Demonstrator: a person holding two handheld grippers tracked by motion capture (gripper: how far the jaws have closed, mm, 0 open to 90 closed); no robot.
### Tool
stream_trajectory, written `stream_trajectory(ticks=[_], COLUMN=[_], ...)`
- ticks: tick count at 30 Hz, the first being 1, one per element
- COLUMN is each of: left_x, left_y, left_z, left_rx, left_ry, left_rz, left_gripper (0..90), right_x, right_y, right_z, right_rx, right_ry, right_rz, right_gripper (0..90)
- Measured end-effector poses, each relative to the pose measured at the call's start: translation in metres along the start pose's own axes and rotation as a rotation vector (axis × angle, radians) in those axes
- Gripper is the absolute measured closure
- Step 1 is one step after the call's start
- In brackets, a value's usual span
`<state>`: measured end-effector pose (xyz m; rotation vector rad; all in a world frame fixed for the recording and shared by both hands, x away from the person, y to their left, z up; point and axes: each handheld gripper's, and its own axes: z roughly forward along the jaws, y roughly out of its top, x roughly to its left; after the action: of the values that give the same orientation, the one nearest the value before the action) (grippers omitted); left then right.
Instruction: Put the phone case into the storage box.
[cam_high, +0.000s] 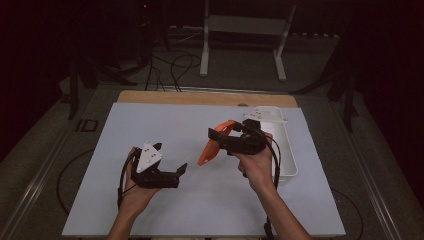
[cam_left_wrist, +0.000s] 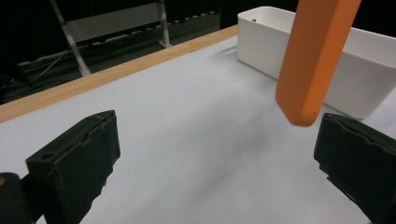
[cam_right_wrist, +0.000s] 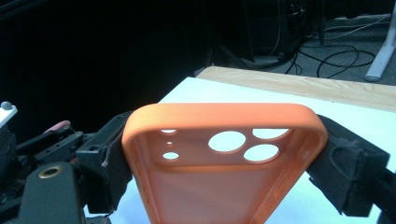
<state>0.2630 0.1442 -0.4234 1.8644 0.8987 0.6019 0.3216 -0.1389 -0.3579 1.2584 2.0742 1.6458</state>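
My right gripper (cam_high: 220, 137) is shut on an orange phone case (cam_high: 211, 148), held above the white mat with its lower end hanging to the left. In the right gripper view the pads (cam_right_wrist: 344, 161) press on both long sides of the case (cam_right_wrist: 224, 115), whose camera holes face me. My left gripper (cam_high: 171, 157) stands open low over the mat, left of and below the case, with nothing between its fingers. From the left gripper view the case's lower end (cam_left_wrist: 315, 60) hangs just above the right pad (cam_left_wrist: 357, 156), apart from it.
A white mat (cam_high: 150, 125) covers the wooden table (cam_high: 200, 97). A white bin (cam_high: 286, 150) stands at the mat's right side, behind my right hand; the bin (cam_left_wrist: 364, 79) lies beyond the case. Metal frame legs and cables are on the floor beyond the table.
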Motion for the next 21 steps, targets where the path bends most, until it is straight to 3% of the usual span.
stream_trajectory(ticks=[21], left_x=[0.021], left_y=[-0.024], left_z=[-0.016], left_rx=[0.013], left_ry=[0.039], left_rz=[-0.020], left_gripper=[0.8], right_x=[-0.009], right_y=[0.013], right_z=[-0.004], right_rx=[-0.013], right_ry=[-0.047], right_rz=[-0.025], right_gripper=[16.4])
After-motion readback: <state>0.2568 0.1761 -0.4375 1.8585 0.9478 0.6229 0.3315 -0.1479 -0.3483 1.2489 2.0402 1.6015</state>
